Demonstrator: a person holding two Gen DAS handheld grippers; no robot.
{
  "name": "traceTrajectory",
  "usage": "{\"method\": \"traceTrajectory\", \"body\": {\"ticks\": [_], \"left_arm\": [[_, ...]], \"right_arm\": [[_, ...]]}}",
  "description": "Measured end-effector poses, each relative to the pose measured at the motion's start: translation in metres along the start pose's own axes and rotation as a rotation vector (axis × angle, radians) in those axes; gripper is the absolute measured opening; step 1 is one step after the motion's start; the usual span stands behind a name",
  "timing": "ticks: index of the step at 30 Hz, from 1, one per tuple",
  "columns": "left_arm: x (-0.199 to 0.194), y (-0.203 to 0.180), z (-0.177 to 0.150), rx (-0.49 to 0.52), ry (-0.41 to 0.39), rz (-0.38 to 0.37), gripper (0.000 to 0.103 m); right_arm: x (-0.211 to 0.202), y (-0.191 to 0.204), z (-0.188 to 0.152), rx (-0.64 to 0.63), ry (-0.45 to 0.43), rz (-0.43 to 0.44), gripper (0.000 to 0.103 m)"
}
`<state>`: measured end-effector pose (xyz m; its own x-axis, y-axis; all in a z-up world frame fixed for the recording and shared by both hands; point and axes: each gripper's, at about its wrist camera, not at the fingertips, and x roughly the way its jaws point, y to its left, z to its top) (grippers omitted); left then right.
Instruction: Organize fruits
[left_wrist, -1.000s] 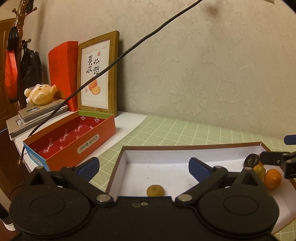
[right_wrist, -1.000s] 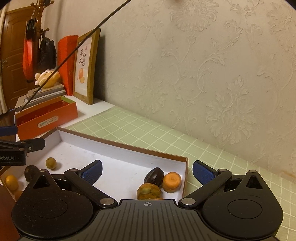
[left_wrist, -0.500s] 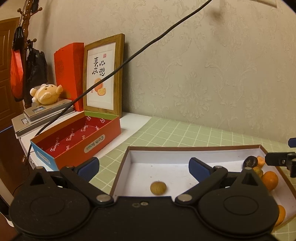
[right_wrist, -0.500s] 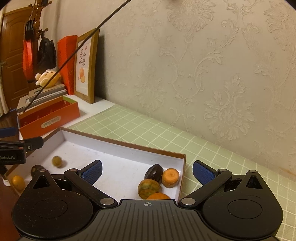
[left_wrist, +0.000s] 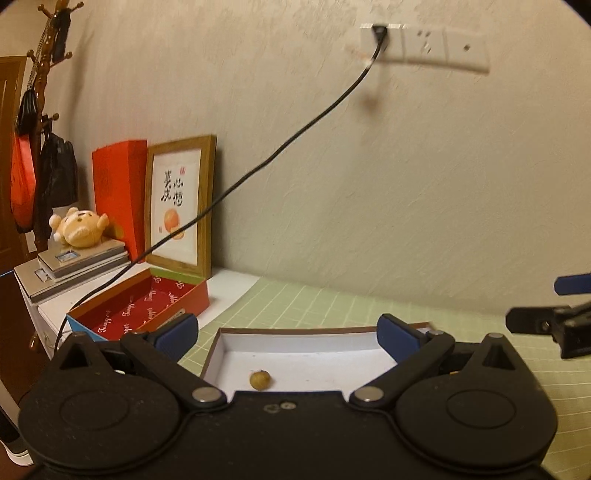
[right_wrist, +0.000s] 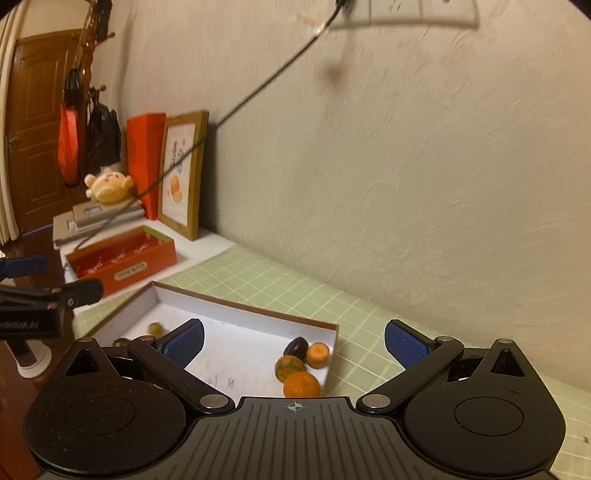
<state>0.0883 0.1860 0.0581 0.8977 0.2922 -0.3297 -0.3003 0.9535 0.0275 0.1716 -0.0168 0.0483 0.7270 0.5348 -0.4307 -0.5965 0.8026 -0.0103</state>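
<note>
Both tools wide open, empty. Small brown fruit (left_wrist: 259, 379) sits lower centre in white tray (left_wrist: 295, 341), dead ahead between left tool (left_wrist: 288, 332) fingers; right tool (right_wrist: 293, 338) faces orange cluster (right_wrist: 301, 384).

One white tray (right_wrist: 258, 308), perhaps six fruits (right_wrist: 301, 384), one red box (right_wrist: 147, 264), two grippers (left_wrist: 288, 338).

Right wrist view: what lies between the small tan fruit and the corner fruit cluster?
Only bare white tray floor separates tan fruit from cluster, in right wrist view.
</note>
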Motion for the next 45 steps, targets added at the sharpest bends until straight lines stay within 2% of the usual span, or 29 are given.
{"method": "traceTrajectory", "body": {"ticks": [3, 9, 15, 21, 28, 35, 45], "left_arm": [[-0.029, -0.011, -0.002, -0.003, -0.013, -0.035, 0.097], [-0.089, -0.031, -0.015, -0.003, -0.073, -0.052, 0.097], [-0.122, -0.041, -0.032, 0.018, -0.095, -0.081, 0.097], [-0.131, -0.056, -0.056, 0.054, -0.074, -0.109, 0.097], [-0.133, -0.053, -0.06, 0.04, -0.109, -0.102, 0.097], [-0.133, -0.042, -0.06, 0.001, -0.1, -0.105, 0.097], [-0.133, -0.044, -0.06, 0.011, -0.101, -0.101, 0.097]], "right_arm": [[-0.042, 0.003, -0.008, -0.009, -0.021, -0.004, 0.103], [-0.112, 0.014, -0.04, -0.044, -0.051, -0.045, 0.103], [-0.159, 0.022, -0.071, -0.042, -0.12, -0.1, 0.103], [-0.17, 0.016, -0.082, -0.01, -0.129, -0.179, 0.103], [-0.162, 0.009, -0.084, 0.015, -0.103, -0.183, 0.103], [-0.157, 0.014, -0.084, -0.012, -0.086, -0.185, 0.103], [-0.154, 0.012, -0.085, -0.014, -0.075, -0.185, 0.103]]}}
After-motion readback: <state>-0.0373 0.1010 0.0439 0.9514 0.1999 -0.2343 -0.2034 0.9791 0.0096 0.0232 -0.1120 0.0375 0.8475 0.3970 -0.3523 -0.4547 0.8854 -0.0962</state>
